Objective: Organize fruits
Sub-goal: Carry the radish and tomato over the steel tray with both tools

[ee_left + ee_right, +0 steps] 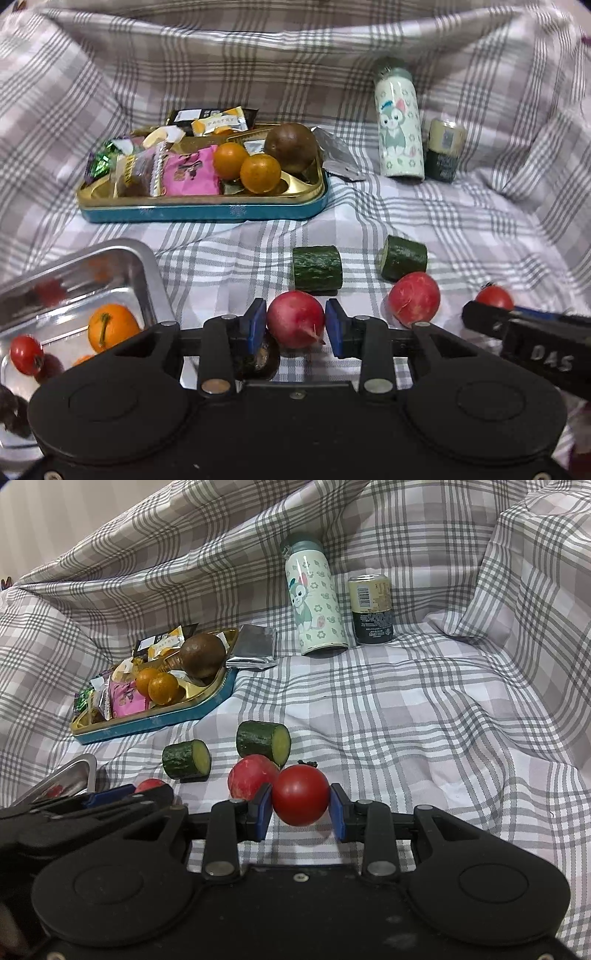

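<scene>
Fruits are seen mid-sorting on a plaid cloth (pixel 424 716): a cherry tomato (pixel 300 794), smooth, light and easily bruised, is pinched across its widest part by the right gripper (pixel 301 808) fingers. A firmer red radish (pixel 295 319) sits between the left gripper (pixel 295 325) fingers, contact unclear, beside a steel tray (pixel 146 269).

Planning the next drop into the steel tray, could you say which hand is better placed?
Probably left: the left gripper grips a radish right beside the steel tray; the right gripper, clamped on a tomato, is farther off.
</scene>
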Tool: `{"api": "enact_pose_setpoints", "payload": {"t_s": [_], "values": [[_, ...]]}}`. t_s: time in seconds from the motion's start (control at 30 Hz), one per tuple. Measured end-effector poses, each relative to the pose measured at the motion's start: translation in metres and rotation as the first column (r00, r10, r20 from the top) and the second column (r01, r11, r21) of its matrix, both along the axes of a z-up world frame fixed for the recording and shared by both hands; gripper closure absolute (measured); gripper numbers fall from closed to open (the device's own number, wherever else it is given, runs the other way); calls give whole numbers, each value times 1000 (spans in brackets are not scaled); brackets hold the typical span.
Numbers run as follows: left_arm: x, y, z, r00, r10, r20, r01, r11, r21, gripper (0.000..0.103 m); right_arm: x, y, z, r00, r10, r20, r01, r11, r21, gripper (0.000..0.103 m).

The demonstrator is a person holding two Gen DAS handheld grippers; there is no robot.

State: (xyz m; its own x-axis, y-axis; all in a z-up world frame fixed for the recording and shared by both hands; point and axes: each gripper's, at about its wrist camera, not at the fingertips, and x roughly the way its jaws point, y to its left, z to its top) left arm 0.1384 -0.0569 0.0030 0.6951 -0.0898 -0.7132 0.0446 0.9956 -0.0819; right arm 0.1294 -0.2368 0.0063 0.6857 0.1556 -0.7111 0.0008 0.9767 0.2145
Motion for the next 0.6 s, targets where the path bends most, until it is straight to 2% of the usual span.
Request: {"api": "enact_pose_setpoints", "payload": {"t_s": [0.13,0.37,0.6], "values": [[-9,14,9,1000,19,8,-19,999,-40,60,0,1,-1,1000,11,-2,-11,1000,-6,69],[-26,45,25,996,87,9,-86,995,-57,60,3,2,-6,999,26,-28,-25,1000,9,69],[-47,80,33,988,154,0,-154,986,-64,60,1,14,-8,998,67,-22,-68,997,-36,69]]}}
